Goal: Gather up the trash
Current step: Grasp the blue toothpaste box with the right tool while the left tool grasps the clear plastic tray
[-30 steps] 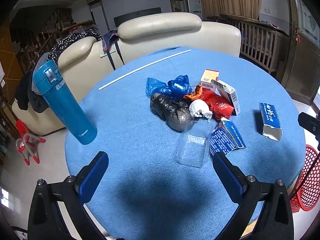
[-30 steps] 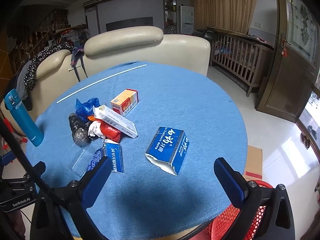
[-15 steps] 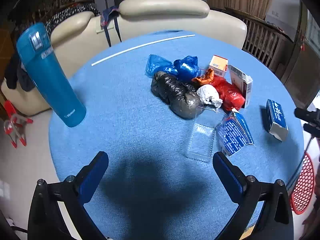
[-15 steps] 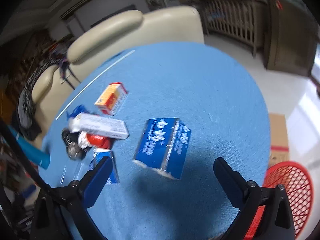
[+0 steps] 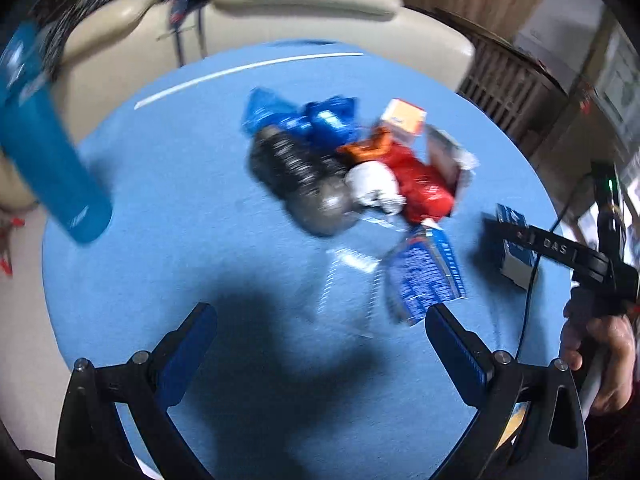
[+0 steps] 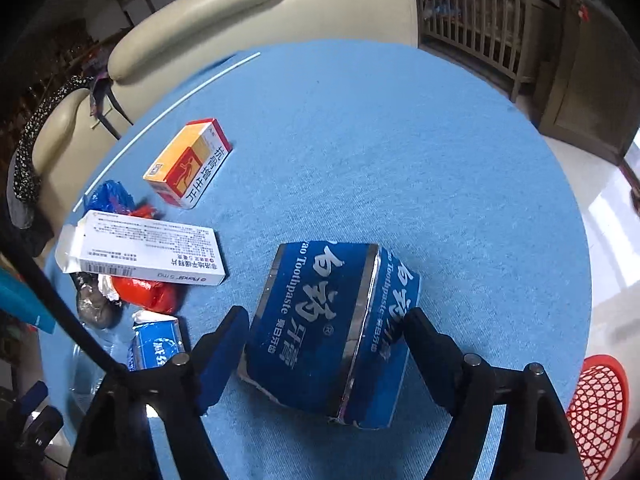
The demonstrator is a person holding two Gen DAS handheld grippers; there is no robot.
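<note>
On the round blue table (image 6: 400, 152), the blue toothpaste box (image 6: 332, 332) is seen lying between the fingers of the right gripper (image 6: 326, 336); the jaws are closing, and pad contact cannot be confirmed. Well apart, the left gripper (image 5: 320, 340) is held wide open above bare cloth, nothing between its jaws. The trash pile (image 5: 344, 176) is blurred in the left wrist view. A red basket (image 6: 600, 404) is noted beside the table edge.

The left wrist view is smeared with motion blur; a dark shadow falls on the worktop (image 5: 168, 168). The right wrist view is sharper and evenly lit, with daylight glare on the floor (image 6: 608, 216). Both bend and darken at the edges.
</note>
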